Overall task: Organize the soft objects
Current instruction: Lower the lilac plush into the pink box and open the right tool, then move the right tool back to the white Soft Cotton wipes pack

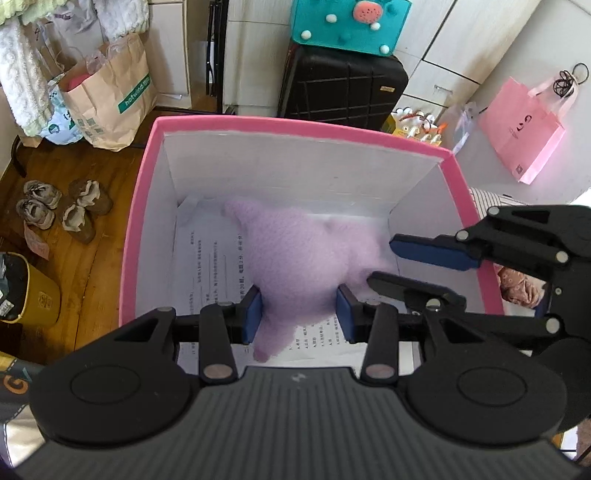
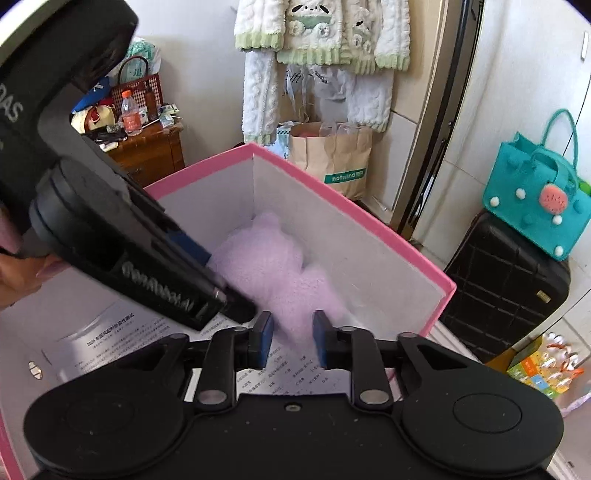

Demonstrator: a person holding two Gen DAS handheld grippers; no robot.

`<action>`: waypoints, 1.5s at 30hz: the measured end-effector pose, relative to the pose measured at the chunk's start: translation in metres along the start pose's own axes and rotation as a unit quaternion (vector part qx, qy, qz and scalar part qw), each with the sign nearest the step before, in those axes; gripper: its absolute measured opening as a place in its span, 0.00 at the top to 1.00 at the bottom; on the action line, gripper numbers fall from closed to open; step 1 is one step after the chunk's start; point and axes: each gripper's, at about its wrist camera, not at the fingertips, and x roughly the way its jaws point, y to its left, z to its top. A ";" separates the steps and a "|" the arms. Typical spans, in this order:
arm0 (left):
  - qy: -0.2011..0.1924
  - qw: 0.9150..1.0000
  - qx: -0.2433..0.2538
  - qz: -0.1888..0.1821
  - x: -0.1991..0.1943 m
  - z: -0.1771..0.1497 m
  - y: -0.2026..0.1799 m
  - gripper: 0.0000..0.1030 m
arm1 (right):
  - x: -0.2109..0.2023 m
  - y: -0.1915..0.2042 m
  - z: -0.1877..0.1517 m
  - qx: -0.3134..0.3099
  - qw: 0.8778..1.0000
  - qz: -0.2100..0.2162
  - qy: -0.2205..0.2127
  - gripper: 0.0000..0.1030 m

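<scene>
A lilac plush toy (image 1: pixel 306 251) hangs inside an open pink box (image 1: pixel 295 123) with white inner walls, just above printed sheets (image 1: pixel 207 258) on the bottom. My left gripper (image 1: pixel 299 314) is shut on the toy's near end, its blue pads pressed into the fleece from both sides. My right gripper (image 1: pixel 382 262) reaches in from the right and pinches another part of the toy. In the right wrist view the plush toy (image 2: pixel 273 266) runs between the pads of my right gripper (image 2: pixel 291 338), while my left gripper (image 2: pixel 229 284) slants in from the upper left over the pink box (image 2: pixel 332 192).
Behind the box stand a black suitcase (image 1: pixel 340 88) with a teal felt bag (image 1: pixel 347 22) on top and a brown paper bag (image 1: pixel 114 96). Shoes (image 1: pixel 55 206) and a yellow bin (image 1: pixel 33 295) sit on the wooden floor at left. A pink bag (image 1: pixel 521 129) lies at right.
</scene>
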 end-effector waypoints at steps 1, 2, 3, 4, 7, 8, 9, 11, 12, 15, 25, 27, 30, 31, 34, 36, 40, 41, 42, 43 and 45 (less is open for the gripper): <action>-0.001 1.000 0.005 -0.001 -0.001 0.000 0.000 0.62 | -0.001 0.001 0.001 -0.004 1.000 -0.006 -0.002 0.77; 0.000 1.000 0.007 -0.005 -0.002 0.001 -0.001 0.63 | -0.002 0.004 0.002 -0.012 1.000 -0.011 -0.003 0.77; -0.001 1.000 0.008 -0.007 -0.002 0.001 -0.002 0.64 | -0.002 0.006 0.002 -0.017 1.000 -0.010 -0.006 0.77; -0.001 1.000 0.014 -0.005 0.000 0.003 -0.003 0.64 | -0.001 0.008 0.002 -0.018 1.000 -0.008 -0.006 0.79; -0.006 1.000 0.023 0.003 0.005 0.004 -0.009 0.65 | 0.009 0.010 0.002 -0.022 1.000 -0.009 0.010 0.80; -0.006 1.000 0.026 0.003 0.006 0.004 -0.010 0.66 | 0.011 0.009 0.001 -0.021 1.000 -0.011 0.013 0.83; -0.008 1.000 0.028 0.004 0.007 0.004 -0.012 0.66 | 0.012 0.008 0.000 -0.018 1.000 -0.015 0.013 0.84; -0.010 1.000 0.027 0.002 0.008 0.004 -0.013 0.66 | 0.009 0.007 -0.003 -0.016 1.000 -0.023 0.005 0.84; -0.012 1.000 0.024 0.003 0.009 0.004 -0.013 0.66 | 0.007 0.007 -0.004 -0.012 1.000 -0.026 0.003 0.84; -0.020 1.000 0.016 0.009 0.014 0.005 -0.013 0.66 | -0.003 0.008 -0.008 -0.005 0.999 -0.036 0.001 0.82; -0.038 0.996 0.037 0.067 0.010 -0.010 -0.025 0.45 | -0.040 0.004 -0.025 0.032 0.999 -0.018 -0.017 0.77; -0.038 0.997 0.033 0.055 -0.004 -0.015 -0.027 0.44 | -0.049 0.000 -0.029 0.059 0.998 -0.001 -0.022 0.76; -0.055 0.996 0.037 0.052 -0.031 -0.024 -0.032 0.40 | -0.065 -0.005 -0.034 0.095 0.995 0.029 -0.031 0.75; -0.061 0.996 0.039 0.052 -0.040 -0.027 -0.034 0.38 | -0.070 -0.006 -0.037 0.104 0.993 0.038 -0.035 0.74; -0.077 0.995 0.044 0.047 -0.067 -0.037 -0.039 0.23 | -0.087 -0.006 -0.044 0.125 0.989 0.063 -0.043 0.69; -0.089 0.993 0.056 0.056 -0.085 -0.046 -0.045 0.15 | -0.098 -0.003 -0.049 0.130 0.988 0.068 -0.048 0.67; -0.141 0.983 0.102 0.060 -0.114 -0.073 -0.057 0.07 | -0.122 0.009 -0.058 0.129 0.988 0.053 -0.060 0.56; -0.152 0.980 0.110 0.065 -0.119 -0.080 -0.060 0.07 | -0.128 0.013 -0.061 0.126 0.989 0.044 -0.063 0.56; -0.161 0.977 0.119 0.068 -0.124 -0.087 -0.064 0.07 | -0.133 0.017 -0.064 0.120 0.990 0.035 -0.066 0.55; -0.170 0.975 0.127 0.069 -0.129 -0.093 -0.067 0.07 | -0.139 0.020 -0.066 0.114 0.991 0.029 -0.069 0.55; -0.181 0.970 0.146 0.064 -0.140 -0.103 -0.076 0.07 | -0.151 0.027 -0.071 0.106 0.991 0.022 -0.077 0.54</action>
